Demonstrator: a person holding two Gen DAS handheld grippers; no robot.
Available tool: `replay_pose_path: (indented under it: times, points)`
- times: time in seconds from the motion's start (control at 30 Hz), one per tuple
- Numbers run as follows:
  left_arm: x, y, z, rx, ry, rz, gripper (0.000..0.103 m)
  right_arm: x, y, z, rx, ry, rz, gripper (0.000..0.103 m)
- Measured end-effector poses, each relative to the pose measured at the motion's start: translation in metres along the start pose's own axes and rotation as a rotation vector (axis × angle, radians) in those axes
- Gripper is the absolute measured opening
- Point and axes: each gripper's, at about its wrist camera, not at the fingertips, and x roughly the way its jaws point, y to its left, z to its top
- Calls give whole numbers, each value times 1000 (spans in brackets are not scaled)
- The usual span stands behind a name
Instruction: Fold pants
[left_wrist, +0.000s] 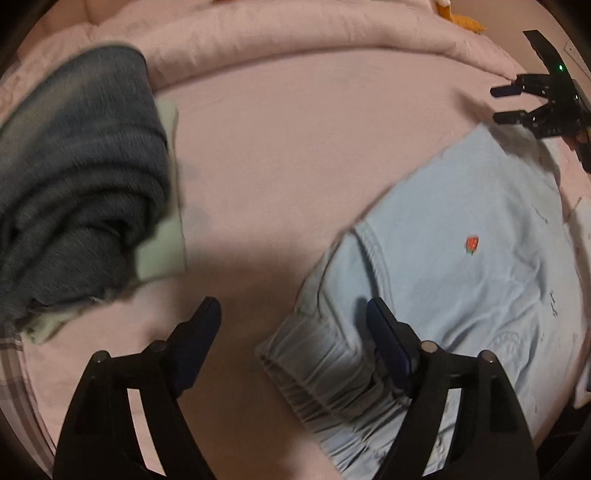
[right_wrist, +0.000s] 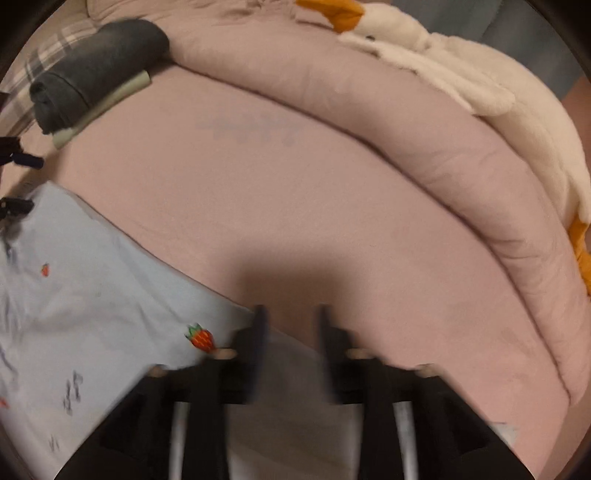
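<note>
Nearest, the left hand-held gripper (left_wrist: 291, 314) hangs with fingers spread apart above the elastic waistband of light blue pants (left_wrist: 461, 258), lying flat on the pink bed (left_wrist: 295, 147). The right hand-held gripper (right_wrist: 291, 317), fingers apart, hovers at their edge. At ten o'clock, farther back, sit folded dark jeans (left_wrist: 74, 177).

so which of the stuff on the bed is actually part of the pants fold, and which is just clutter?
In play:
- light blue pants, lying on the pink bed sheet
- left gripper, open, at the waistband
- right gripper, open, at the far end

Just lying about:
- dark folded garment on a green one
- plush goose
- rolled pink duvet
</note>
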Motion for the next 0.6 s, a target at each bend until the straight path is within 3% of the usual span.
replay_pose_path:
  times: [0.03, 0.17, 0.23, 0.3, 0.33, 0.37, 0.4, 0.43, 0.47, 0.6]
  points:
    - [5, -2, -3, 25, 24, -9, 78, -2, -4, -1, -4, 11, -6, 64]
    - [13, -6, 1, 50, 41, -48, 69, 15, -10, -9, -17, 116, 66, 65]
    - [12, -15, 2, 79, 47, -67, 57, 31, -4, -14, -50, 172, 72, 65]
    - [10, -29, 5, 118, 43, -61, 42, 37, -2, -16, -13, 170, 108, 64]
    - [10, -41, 8, 129, 41, -46, 41, 37, -1, -18, 3, 169, 126, 61]
    - [10, -49, 8, 136, 35, -22, 40, 35, 2, -19, 1, 167, 138, 48]
    - [8, -56, 7, 141, 28, 0, 38, 32, 9, -20, -17, 165, 143, 26]
    - [6, -65, 5, 145, 18, 25, 36, 27, 18, -22, -50, 160, 143, 15]
    - [3, -74, 3, 153, 8, 50, 33, 24, 27, -23, -78, 158, 135, 8]
    - [-20, -96, 0, 148, -43, 168, 30, 2, 64, -36, -140, 114, 29, 6]
